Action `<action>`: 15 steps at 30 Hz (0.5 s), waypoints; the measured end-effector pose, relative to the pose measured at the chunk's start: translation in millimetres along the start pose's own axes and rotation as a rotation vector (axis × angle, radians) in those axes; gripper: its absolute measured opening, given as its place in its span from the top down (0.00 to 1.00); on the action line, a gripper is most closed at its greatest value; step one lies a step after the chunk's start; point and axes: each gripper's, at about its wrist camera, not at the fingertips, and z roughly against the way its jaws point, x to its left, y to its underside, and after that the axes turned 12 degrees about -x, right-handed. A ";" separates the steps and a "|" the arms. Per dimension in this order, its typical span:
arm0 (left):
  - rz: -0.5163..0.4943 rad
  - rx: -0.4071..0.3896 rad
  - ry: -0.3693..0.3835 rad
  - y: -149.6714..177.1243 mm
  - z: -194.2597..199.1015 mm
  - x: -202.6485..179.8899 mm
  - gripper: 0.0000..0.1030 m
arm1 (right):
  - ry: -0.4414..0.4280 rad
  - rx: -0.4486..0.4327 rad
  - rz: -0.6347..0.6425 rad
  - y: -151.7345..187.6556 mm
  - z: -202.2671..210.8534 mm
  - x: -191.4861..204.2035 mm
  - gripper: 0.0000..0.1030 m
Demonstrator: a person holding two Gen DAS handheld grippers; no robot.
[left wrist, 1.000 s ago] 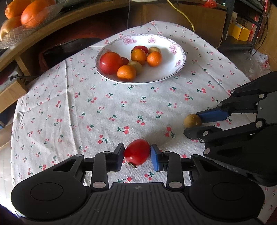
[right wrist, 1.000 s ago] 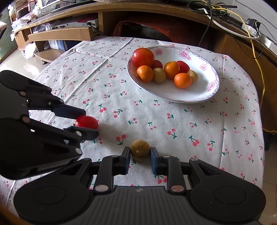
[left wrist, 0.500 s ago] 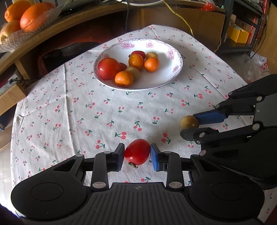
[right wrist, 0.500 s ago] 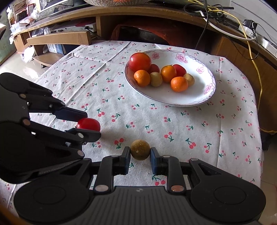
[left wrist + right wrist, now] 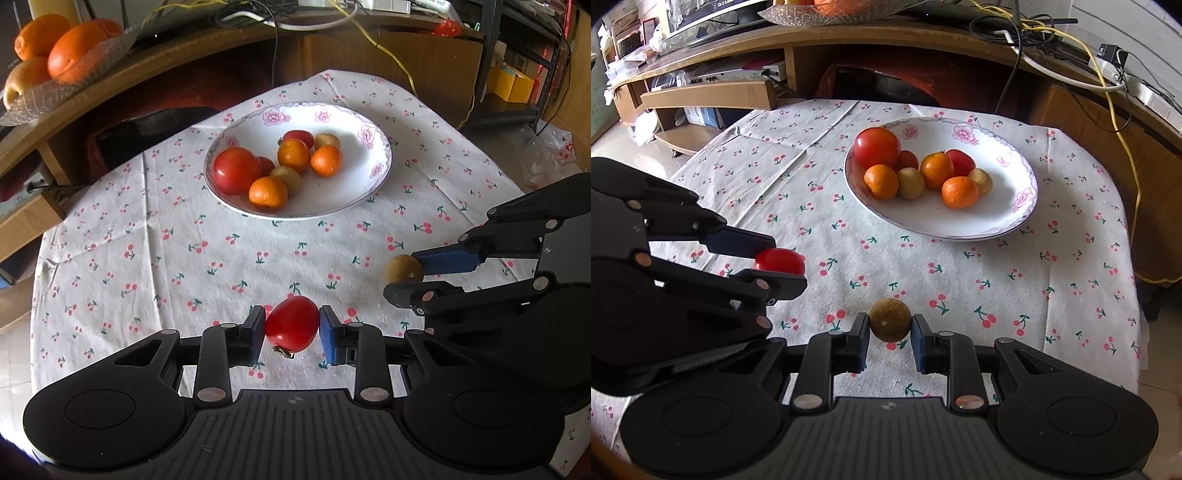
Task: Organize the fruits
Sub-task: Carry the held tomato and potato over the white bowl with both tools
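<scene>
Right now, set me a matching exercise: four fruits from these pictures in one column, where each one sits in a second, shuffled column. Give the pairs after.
Things
1. small red tomato
2. round brown fruit
3. big red tomato
4. large oranges

Places
A. in the clear dish on the wooden shelf
B. between the fingers of the right gripper
C. in the white flowered plate
D. between the fingers of the left gripper

Pairs: 1-D, 2-B, 3-C, 4-A
</scene>
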 end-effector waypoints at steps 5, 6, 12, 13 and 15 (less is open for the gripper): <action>0.003 -0.017 -0.003 -4.0 1.6 0.0 0.63 | 0.007 -0.014 -0.007 -4.2 2.0 -2.4 0.75; 0.002 -0.021 -0.005 -5.0 2.0 -0.1 0.63 | 0.008 -0.017 -0.007 -5.1 2.3 -2.8 0.76; 0.005 -0.047 -0.014 -16.1 3.5 1.0 0.63 | 0.022 -0.043 -0.019 -13.8 5.7 -7.9 0.75; 0.005 -0.051 -0.016 -18.5 3.8 1.0 0.63 | 0.026 -0.049 -0.023 -15.6 6.6 -9.4 0.75; 0.004 -0.060 -0.019 -23.0 4.2 0.8 0.63 | 0.033 -0.059 -0.029 -19.1 7.8 -12.1 0.75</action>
